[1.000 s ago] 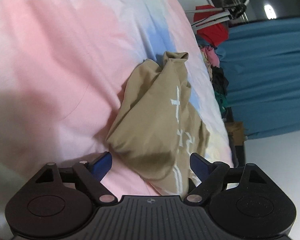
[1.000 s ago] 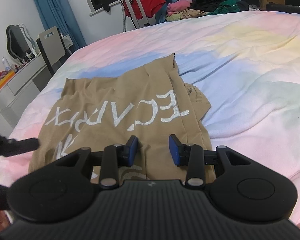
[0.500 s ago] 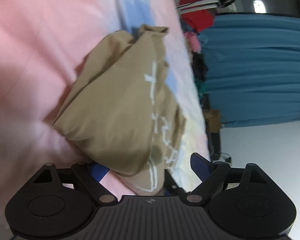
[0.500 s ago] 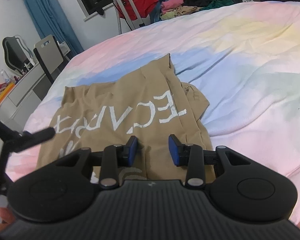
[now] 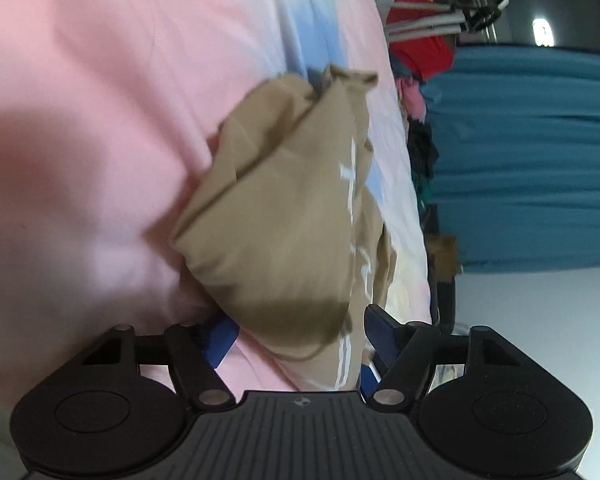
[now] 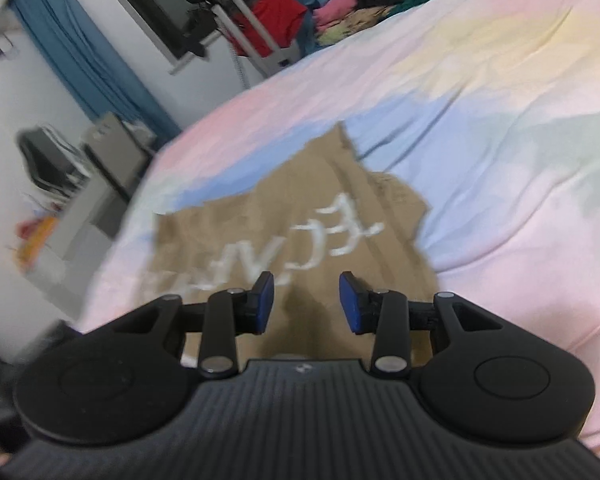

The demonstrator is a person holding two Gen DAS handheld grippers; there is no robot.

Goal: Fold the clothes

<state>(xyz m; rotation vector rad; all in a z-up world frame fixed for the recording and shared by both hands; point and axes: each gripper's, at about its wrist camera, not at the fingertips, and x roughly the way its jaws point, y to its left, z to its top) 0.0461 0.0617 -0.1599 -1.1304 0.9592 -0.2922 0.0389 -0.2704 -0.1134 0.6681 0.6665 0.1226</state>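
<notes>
tan shirt on a pastel bed, both tongs apart

the tan shirt with white lettering lies spread on the near left part of the bed, whose cover runs in soft patches of pink, blue, yellow and pale green. the right tongs hang just above the shirt's near edge; their jaws have just been opening and stand partly apart, with only cloth below them and nothing pinched. in the left wrist view the left tongs straddle a bunched, folded-over edge of the shirt; their jaws have just been closing, yet the blue pads still stand clear of the cloth between them. beyond the far end of the bed are blue curtains, a dark window, a drying rack with a red garment, and a heap of clothes. a pale dresser stands to the left.
</notes>
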